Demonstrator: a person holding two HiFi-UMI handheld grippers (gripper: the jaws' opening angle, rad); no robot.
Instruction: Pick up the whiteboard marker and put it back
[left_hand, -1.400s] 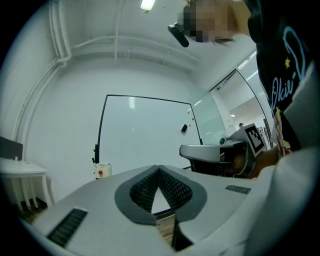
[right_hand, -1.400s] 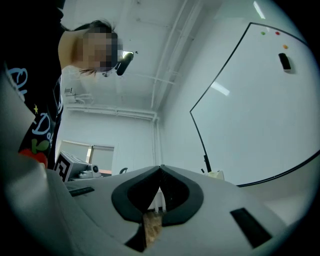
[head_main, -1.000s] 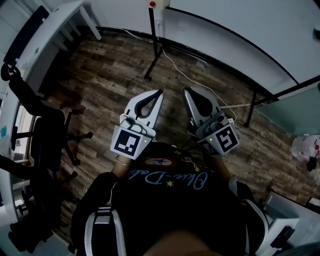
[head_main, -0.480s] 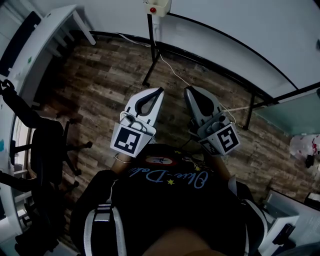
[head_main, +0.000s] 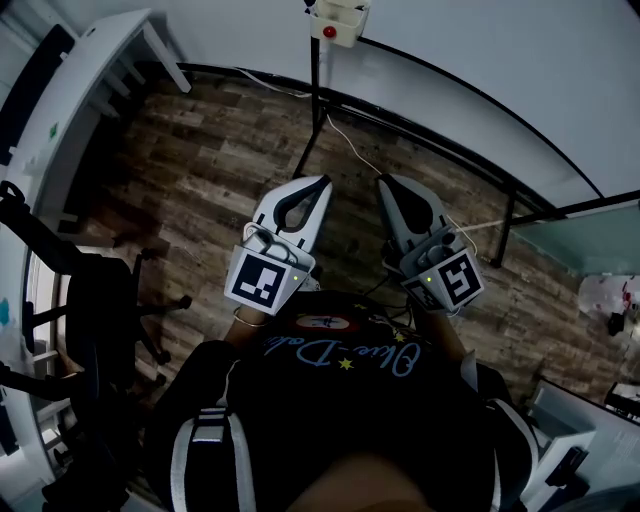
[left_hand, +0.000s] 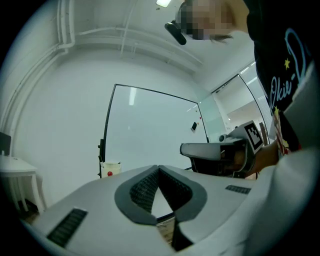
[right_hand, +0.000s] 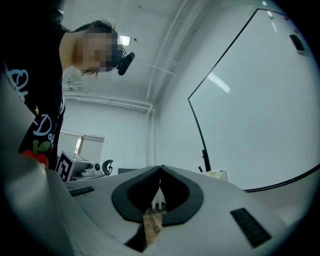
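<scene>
No whiteboard marker can be made out for certain. A small white holder (head_main: 338, 20) with a red round spot hangs at the lower edge of the whiteboard (head_main: 480, 60); in the left gripper view the holder (left_hand: 110, 168) shows beside the board's black frame. My left gripper (head_main: 322, 183) and right gripper (head_main: 383, 182) are held side by side in front of my chest, above the wooden floor, well short of the board. Both are shut with nothing between the pads, as the left gripper (left_hand: 158, 167) and the right gripper (right_hand: 160, 166) show in their own views.
The whiteboard's black stand leg (head_main: 308, 120) reaches onto the floor, and a white cable (head_main: 365, 160) runs past it. A black office chair (head_main: 100, 300) stands at the left and a white desk (head_main: 90, 60) at the upper left. A glass panel (head_main: 590, 235) is at the right.
The head view has shifted a little, so the white holder sits further right and lower in it. Both grippers stay shut and in nearly the same place.
</scene>
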